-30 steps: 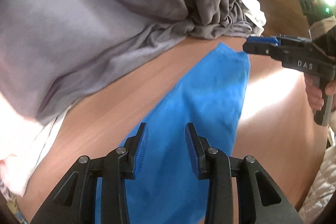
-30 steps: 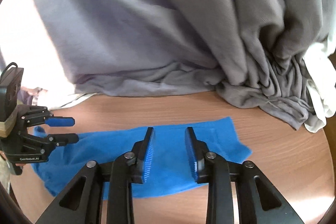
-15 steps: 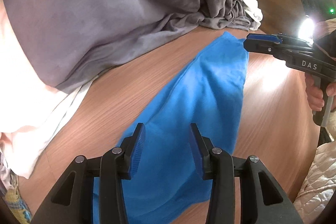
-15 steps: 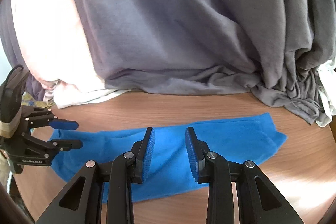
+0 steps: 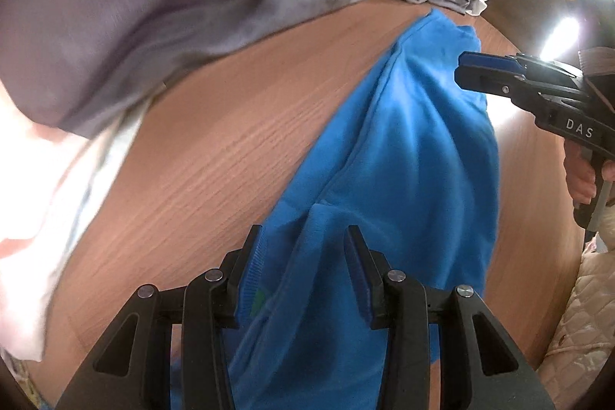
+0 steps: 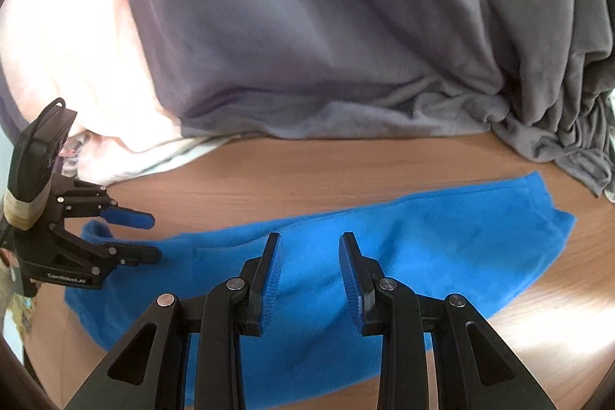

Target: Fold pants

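Bright blue pants [image 5: 403, 156] lie stretched out flat on a wooden table [image 5: 230, 148]. My left gripper [image 5: 303, 237] hovers open just above their near end, with a raised fold of the cloth showing below the gap between its fingers. From the right wrist view, the left gripper [image 6: 152, 237] is at the pants' [image 6: 442, 241] left end, jaws apart. My right gripper [image 6: 309, 241] stands open over the middle of the pants with nothing pinched. Seen side-on from the left wrist, the right gripper [image 5: 461, 68] is near the far end.
A big pile of grey garments [image 6: 326, 37] covers the back of the table [image 6: 307, 175]. White and pink cloth [image 5: 46, 179] lies at the left. A quilted cream fabric [image 5: 580, 314] sits past the table's right edge. A person's hand [image 5: 578, 179] holds the right gripper's handle.
Both grippers have come down closer to the pants. The right one has slid left along them, so the right end now shows further right. The left one's jaws stand slightly wider.
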{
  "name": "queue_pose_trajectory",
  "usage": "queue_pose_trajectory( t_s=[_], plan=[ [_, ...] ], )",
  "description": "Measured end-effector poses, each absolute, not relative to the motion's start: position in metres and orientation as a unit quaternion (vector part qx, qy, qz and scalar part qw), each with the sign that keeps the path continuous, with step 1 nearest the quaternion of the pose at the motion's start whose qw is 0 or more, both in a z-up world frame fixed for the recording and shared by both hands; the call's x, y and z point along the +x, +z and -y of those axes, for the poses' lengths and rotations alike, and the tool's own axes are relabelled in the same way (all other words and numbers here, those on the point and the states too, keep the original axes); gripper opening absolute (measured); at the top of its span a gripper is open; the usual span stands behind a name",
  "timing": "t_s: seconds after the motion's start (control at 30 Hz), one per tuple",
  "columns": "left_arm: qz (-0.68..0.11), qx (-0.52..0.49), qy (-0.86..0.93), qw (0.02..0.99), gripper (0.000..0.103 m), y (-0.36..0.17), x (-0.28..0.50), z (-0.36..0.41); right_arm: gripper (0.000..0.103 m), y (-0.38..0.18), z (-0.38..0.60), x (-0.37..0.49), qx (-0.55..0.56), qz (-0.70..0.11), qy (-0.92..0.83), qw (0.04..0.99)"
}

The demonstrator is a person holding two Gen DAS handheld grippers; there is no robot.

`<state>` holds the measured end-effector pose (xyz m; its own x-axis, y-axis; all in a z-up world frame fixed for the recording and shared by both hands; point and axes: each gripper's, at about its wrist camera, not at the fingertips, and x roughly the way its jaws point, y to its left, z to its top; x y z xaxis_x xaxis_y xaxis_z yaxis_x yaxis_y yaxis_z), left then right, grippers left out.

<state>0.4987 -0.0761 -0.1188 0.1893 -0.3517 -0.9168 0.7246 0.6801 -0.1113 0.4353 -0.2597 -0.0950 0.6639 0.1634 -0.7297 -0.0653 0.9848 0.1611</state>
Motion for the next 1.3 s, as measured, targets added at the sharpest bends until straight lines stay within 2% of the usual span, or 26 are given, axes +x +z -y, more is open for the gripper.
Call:
queue_pose_trajectory(
  t_s=[0.13,0.2,0.3,0.47,0.6,0.97,1.07,1.13,1.2,1.3],
  plan=[
    [-0.545,0.150,-0.364,0.740,0.039,-0.134,0.506,0.075,0.031,-0.105,0.259,0.452,0.054,-0.421,0.056,0.904],
    [-0.546,0.138,-0.370,0.739,0.022,-0.136,0.506,0.073,0.031,-0.107,0.257,0.459,0.044,-0.424,0.058,0.902],
    [-0.541,0.133,-0.373,0.742,0.015,-0.134,0.503,0.072,0.031,-0.108,0.255,0.468,0.027,-0.427,0.065,0.901],
    [-0.508,0.126,-0.357,0.773,0.013,-0.121,0.493,0.068,0.031,-0.108,0.255,0.476,0.011,-0.424,0.075,0.903],
    [-0.437,0.109,-0.304,0.839,0.013,-0.089,0.479,0.054,0.031,-0.108,0.258,0.480,0.009,-0.419,0.068,0.905],
    [-0.493,0.151,-0.236,0.824,0.013,-0.133,0.499,0.061,0.031,-0.127,0.280,0.487,0.013,-0.444,0.009,0.896],
    [-0.502,0.157,-0.232,0.818,0.016,-0.139,0.499,0.062,0.031,-0.130,0.285,0.488,0.012,-0.449,0.002,0.893],
    [-0.502,0.155,-0.226,0.820,0.023,-0.137,0.498,0.059,0.031,-0.130,0.286,0.487,0.012,-0.450,-0.001,0.893],
    [-0.492,0.147,-0.227,0.827,0.042,-0.128,0.493,0.057,0.031,-0.127,0.284,0.485,0.016,-0.450,0.003,0.893],
    [-0.462,0.139,-0.231,0.845,0.054,-0.104,0.474,0.041,0.031,-0.115,0.274,0.477,0.015,-0.442,0.018,0.896]
  ],
)
